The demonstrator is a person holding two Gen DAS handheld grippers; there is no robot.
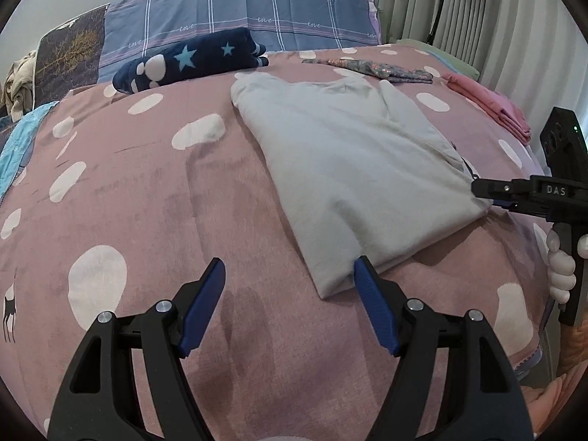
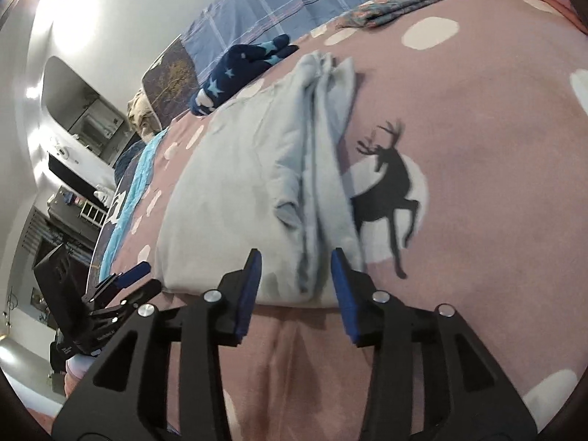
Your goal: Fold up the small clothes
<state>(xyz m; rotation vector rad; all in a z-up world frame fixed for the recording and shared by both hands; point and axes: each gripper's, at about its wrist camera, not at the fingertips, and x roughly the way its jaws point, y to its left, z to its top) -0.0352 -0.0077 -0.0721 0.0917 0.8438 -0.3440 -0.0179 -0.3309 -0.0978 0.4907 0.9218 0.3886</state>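
A pale grey garment (image 1: 352, 169) lies folded lengthwise on the pink spotted bedspread (image 1: 147, 191). My left gripper (image 1: 290, 268) is open, low over the bed, its right finger at the garment's near corner. My right gripper (image 2: 296, 257) is open, its jaws on either side of the garment's folded layers (image 2: 257, 183) at the near edge. In the left wrist view the right gripper (image 1: 477, 187) touches the garment's right edge. In the right wrist view the left gripper (image 2: 136, 270) sits at the garment's left corner.
A navy star-print garment (image 1: 191, 60), a floral cloth (image 1: 378, 66) and folded pink clothes (image 1: 492, 104) lie at the far side. Blue plaid pillows (image 1: 242, 11) lie at the head. Curtains (image 1: 477, 7) hang at right. A black deer print (image 2: 389, 183) marks the bedspread.
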